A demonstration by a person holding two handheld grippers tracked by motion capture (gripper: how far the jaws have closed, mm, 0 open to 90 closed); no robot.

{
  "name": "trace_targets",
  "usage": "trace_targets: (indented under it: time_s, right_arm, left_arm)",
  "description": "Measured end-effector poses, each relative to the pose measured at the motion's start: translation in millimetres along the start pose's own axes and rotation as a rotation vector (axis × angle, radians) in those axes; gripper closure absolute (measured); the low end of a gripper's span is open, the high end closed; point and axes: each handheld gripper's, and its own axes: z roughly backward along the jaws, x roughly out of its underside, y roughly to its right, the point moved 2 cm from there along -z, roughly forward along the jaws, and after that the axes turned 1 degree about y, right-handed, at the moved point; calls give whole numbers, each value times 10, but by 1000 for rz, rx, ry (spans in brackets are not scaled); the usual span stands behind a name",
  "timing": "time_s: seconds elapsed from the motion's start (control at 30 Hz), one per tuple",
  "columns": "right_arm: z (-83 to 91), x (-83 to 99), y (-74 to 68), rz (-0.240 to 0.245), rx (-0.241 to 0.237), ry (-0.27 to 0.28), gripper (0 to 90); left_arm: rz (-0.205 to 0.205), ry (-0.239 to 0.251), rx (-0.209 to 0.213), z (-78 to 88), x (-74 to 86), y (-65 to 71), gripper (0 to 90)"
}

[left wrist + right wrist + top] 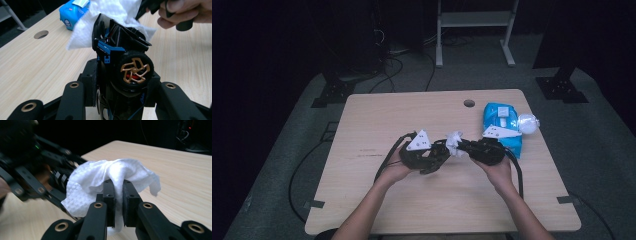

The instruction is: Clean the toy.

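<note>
Dark floor and cables surround the pale wooden table (362, 115). At its two o'clock lies a blue wipes pack (499, 120), its label too small to read. Near centre, the left gripper (120, 82) is clenched on a toy car (125, 57) with a bronze wheel. At three o'clock from it, the right gripper (119, 195) pinches a white wipe (110, 177) between its fingers, pressed against the car.
</note>
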Motion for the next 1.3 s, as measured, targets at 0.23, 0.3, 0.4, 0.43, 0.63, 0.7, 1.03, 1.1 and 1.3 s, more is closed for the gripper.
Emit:
trace_targets:
  time_s: [0.23,0.3,0.4,0.43,0.63,0.7,1.03,1.1,1.3]
  right_arm:
    - [0,-82,-104,27,-8,14,822]
    - [8,-121,-140,36,-22,23,822]
    - [12,-128,-150,38,-25,28,822]
    - [10,-118,-136,36,-22,25,822]
    - [-55,36,-19,3,4,-26,822]
    - [-73,54,-11,13,17,-41,822]
    - [0,147,253,-35,92,-56,822]
    - [42,171,303,-41,105,-60,822]
    - [73,210,378,-62,119,-65,822]
  left_arm:
    - [-12,-18,-9,-39,18,15,569]
    - [-13,-22,-10,-43,16,25,568]
    - [-13,-16,-8,-36,15,18,569]
    - [-12,-19,-7,-29,14,12,569]
    - [-11,-50,-12,-92,55,-4,569]
    - [6,-41,-1,-120,56,-28,569]
    - [-23,-124,16,-408,-65,-107,565]
    - [-47,-164,13,-466,-77,-125,568]
    - [-46,-302,12,-704,1,-197,569]
